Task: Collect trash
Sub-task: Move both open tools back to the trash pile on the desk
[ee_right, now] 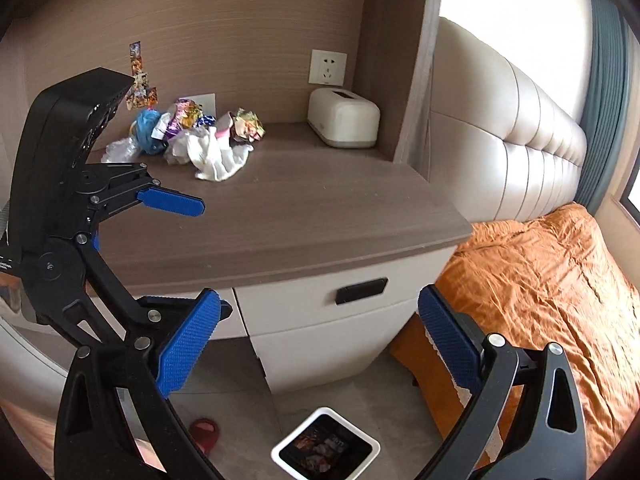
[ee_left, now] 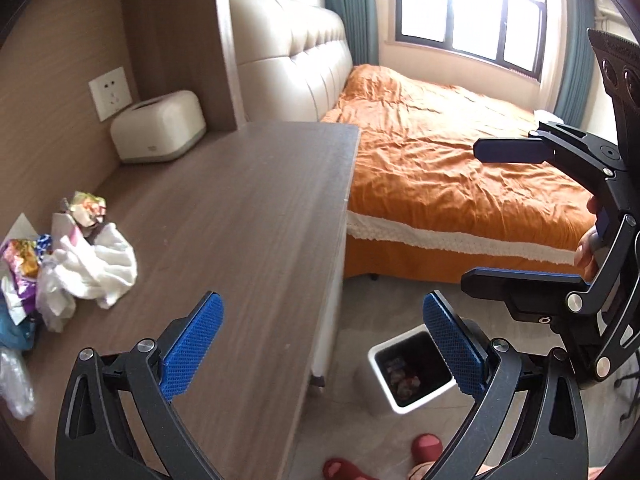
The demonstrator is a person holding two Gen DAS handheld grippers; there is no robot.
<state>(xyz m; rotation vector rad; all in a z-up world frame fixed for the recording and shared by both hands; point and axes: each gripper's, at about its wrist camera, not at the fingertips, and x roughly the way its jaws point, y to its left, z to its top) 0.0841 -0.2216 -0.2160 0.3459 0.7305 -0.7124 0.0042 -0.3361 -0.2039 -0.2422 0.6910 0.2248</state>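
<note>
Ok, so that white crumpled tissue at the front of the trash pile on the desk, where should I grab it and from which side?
Probably grip the white tissue at its raised, bunched middle, coming from above on the open desk side. It lies at the pile's front edge with wrappers behind, so that approach seems clear.

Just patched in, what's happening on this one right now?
A person is clearing trash off a wooden desk with two hand-held grippers. Both the left hand-held gripper and the right hand-held gripper are open and empty, hovering near the desk's front edge. A pile of wrappers and crumpled tissue sits at the back of the desk. The white trash bin on the floor already has some wrappers in it.
</note>
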